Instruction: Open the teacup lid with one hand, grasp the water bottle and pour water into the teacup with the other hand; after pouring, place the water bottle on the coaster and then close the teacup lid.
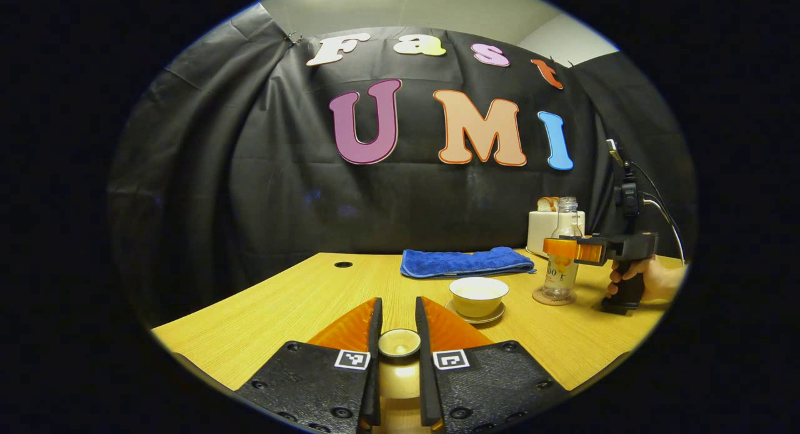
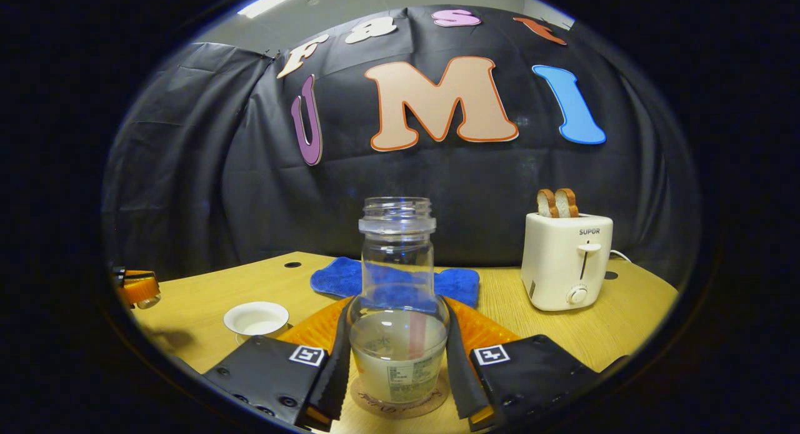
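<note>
Now we see the water bottle (image 2: 398,309) standing upright on the round coaster (image 2: 400,401), uncapped and partly filled. Our right gripper (image 2: 398,353) has both fingers against its sides, gripping it. To the left, the teacup (image 1: 479,295) sits open on its saucer (image 1: 475,315), near the bottle. Our left gripper (image 1: 399,340) pinches the small lid (image 1: 399,343) between its fingers above the wooden table (image 1: 300,309). Behind the cup lies a folded blue towel (image 1: 465,261). A white toaster (image 2: 565,259) with two bread slices (image 2: 557,203) stands farther right.
</note>
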